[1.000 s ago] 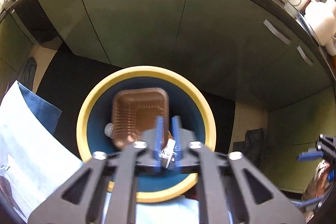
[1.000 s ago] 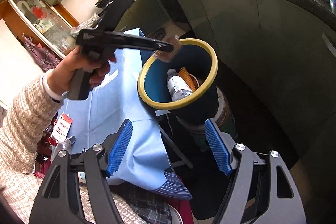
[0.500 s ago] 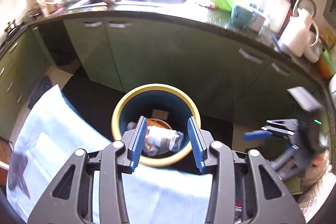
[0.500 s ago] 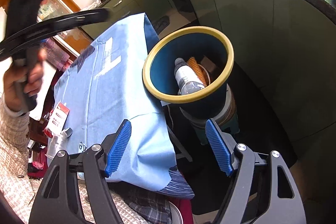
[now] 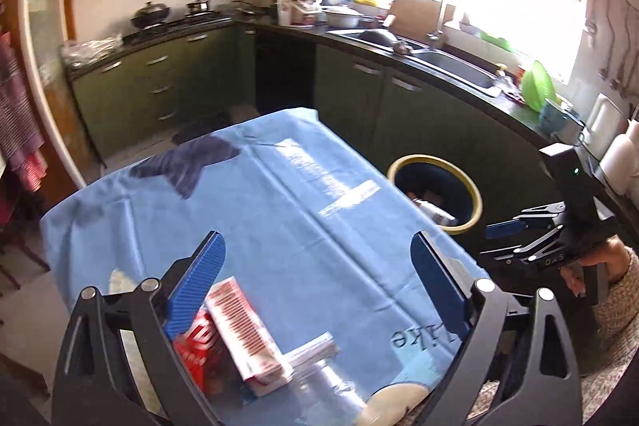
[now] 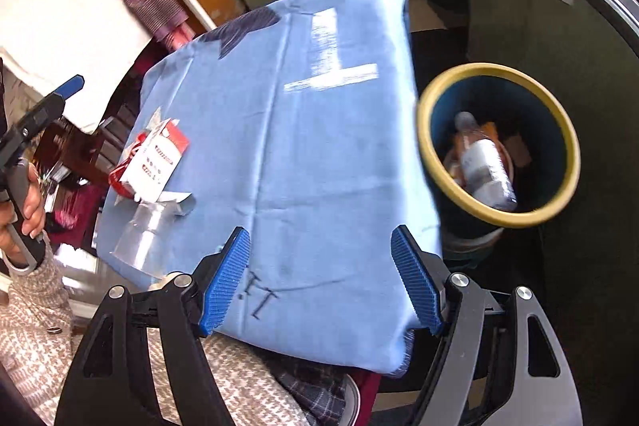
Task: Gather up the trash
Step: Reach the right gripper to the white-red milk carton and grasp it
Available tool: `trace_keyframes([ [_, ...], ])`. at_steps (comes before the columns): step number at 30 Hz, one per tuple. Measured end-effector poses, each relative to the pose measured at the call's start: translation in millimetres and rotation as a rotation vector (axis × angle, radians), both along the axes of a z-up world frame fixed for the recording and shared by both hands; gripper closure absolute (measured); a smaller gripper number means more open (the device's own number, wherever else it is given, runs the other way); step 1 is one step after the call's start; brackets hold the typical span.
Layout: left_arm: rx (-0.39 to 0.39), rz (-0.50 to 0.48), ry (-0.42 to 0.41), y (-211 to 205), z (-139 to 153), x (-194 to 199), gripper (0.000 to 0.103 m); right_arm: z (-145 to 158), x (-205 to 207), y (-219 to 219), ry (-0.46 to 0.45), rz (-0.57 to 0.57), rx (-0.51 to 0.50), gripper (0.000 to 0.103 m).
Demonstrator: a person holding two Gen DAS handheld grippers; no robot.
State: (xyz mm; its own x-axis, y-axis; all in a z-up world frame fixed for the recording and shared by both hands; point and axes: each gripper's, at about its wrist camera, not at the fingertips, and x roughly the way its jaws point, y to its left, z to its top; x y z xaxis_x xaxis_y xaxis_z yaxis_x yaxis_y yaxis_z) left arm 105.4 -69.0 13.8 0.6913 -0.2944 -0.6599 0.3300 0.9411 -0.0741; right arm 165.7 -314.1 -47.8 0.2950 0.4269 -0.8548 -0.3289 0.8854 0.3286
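Red-and-white cardboard carton [image 5: 235, 338], flattened, lies at the near-left corner of the light-blue cloth-covered table [image 5: 279, 210], approx 7 o'clock in the left wrist view, w/ a clear crumpled plastic cup [image 6: 145, 232] touching its near end. Carton print is red rows on white; too blurred to read. In the left wrist view the cloth shows handwritten ink at the near edge, upside down, reading roughly "ike"; in the right wrist view the same marks are illegible.

Dark-blue round bin w/ yellow rim [image 6: 495, 146] stands just off the table's right side, at 3 o'clock in the right wrist view. Inside: a clear plastic bottle w/ white label [image 6: 485, 162] lying over orange-brown scraps.

Left gripper [image 5: 319, 286]: blue pads spread wide, nothing between them, above the carton end of the table. 1 s ago it was pinched on a small scrap over the bin; that scrap is gone from it now. Right gripper [image 6: 321, 282]: also spread, empty, over the near table edge, same as before. "DAS" lettering shows on its body in the left wrist view.

Green kitchen cabinets [image 5: 159, 86] behind, 11 o'clock.
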Motion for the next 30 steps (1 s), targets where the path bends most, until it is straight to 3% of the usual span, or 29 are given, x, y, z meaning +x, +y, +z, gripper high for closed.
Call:
trace_keyframes([
  [7,-0.131,0.302,0.007,109.6,-26.4,-43.1,0.013,8.3,23.3,120.1,0.144,0.184,0.083,0.03],
  [13,-0.085,0.482,-0.047,149.1,-39.5,-70.4,0.012,2.5,31.3,216.6,0.194,0.287,-0.002,0.03],
  [21,-0.089,0.5,-0.037,161.3,-50.5,-75.0,0.012,-22.9,31.6,277.7,0.231,0.317,-0.176,0.03],
  [30,-0.113,0.45,-0.013,158.8,-64.6,-71.3,0.012,-40.4,32.3,296.6,0.196,0.31,-0.283,0.03],
])
